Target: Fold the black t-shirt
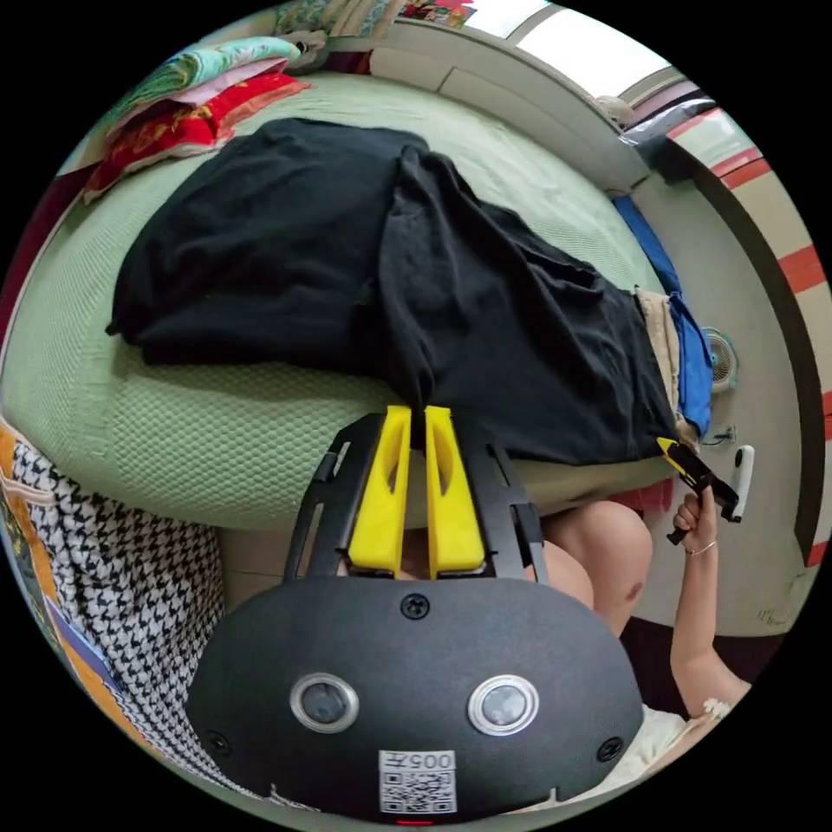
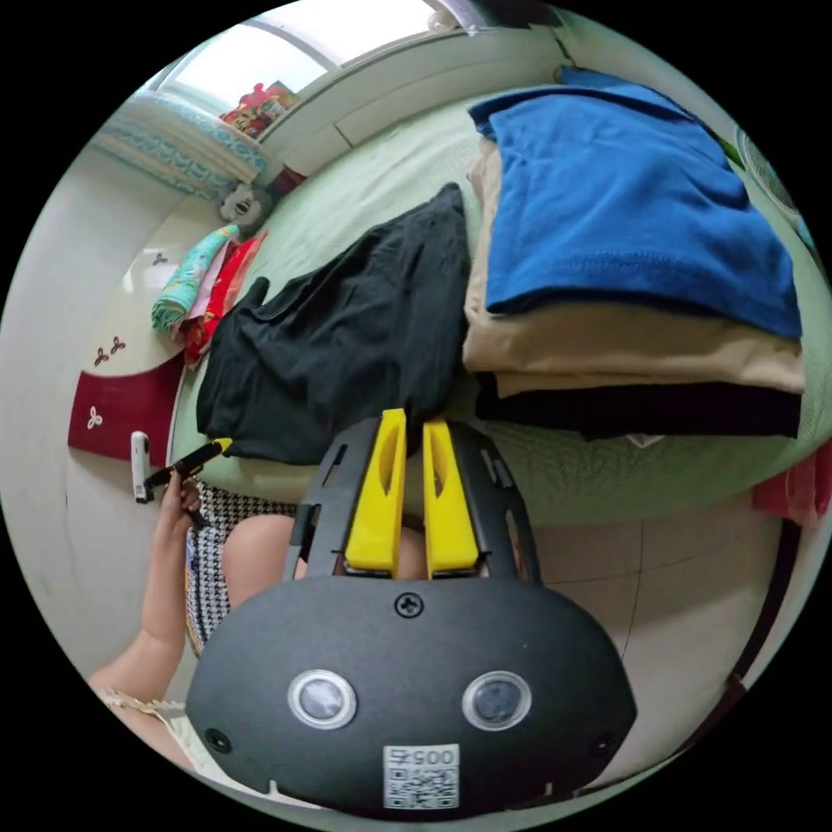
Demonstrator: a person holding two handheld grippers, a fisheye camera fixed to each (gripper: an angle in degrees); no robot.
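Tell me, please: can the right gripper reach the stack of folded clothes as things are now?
Probably not yet: the right gripper appears shut on the black t-shirt's edge. The stack of folded clothes lies beside the t-shirt on the bed, nothing between; it would need to let go first.

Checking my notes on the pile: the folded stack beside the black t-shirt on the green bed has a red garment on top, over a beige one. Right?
Not quite: the top garment is blue, not red, lying over the beige one, as the right gripper view shows.
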